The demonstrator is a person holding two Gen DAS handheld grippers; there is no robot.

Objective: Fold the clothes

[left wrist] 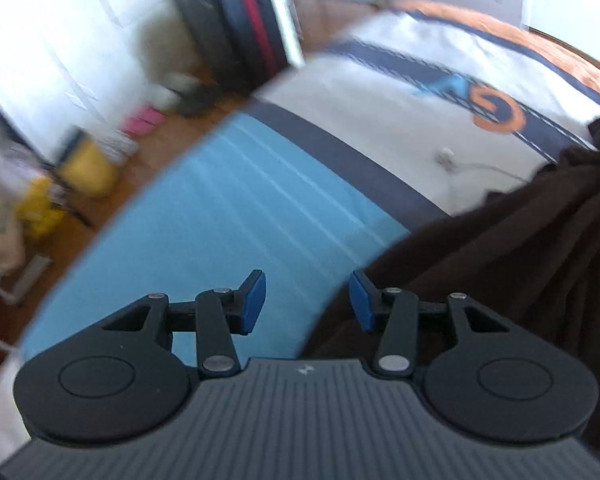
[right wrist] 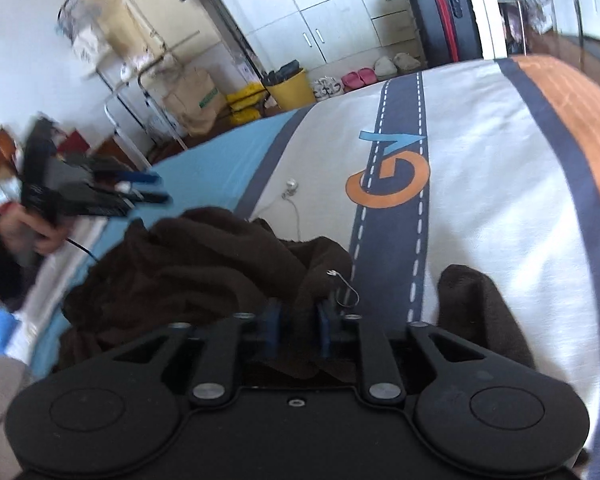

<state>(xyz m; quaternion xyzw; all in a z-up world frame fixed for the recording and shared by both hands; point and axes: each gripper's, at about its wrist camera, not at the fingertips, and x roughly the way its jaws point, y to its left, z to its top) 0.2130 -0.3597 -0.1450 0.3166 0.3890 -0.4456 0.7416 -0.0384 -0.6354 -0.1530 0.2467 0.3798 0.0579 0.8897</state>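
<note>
A dark brown garment (right wrist: 204,264) lies crumpled on the bed, and another part of it (right wrist: 480,312) lies off to the right. My right gripper (right wrist: 297,332) sits low over it. Its blue pads stand apart with a ridge of the brown cloth between them, and they do not visibly pinch it. A thin metal hook (right wrist: 348,292) pokes out of the cloth just past the right pad. My left gripper (left wrist: 309,302) is open and empty over the blue strip of the bed cover, with the garment (left wrist: 500,264) at its right. A hand (right wrist: 28,228) holds the left gripper (right wrist: 156,189), blurred.
The bed cover (right wrist: 480,168) is white with blue, navy and orange bands. A white plug and cable (right wrist: 290,188) lie beyond the garment. On the floor past the bed stand a dark suitcase (right wrist: 444,20), a yellow bin (right wrist: 292,88), shoes (right wrist: 358,77) and a metal rack (right wrist: 132,92).
</note>
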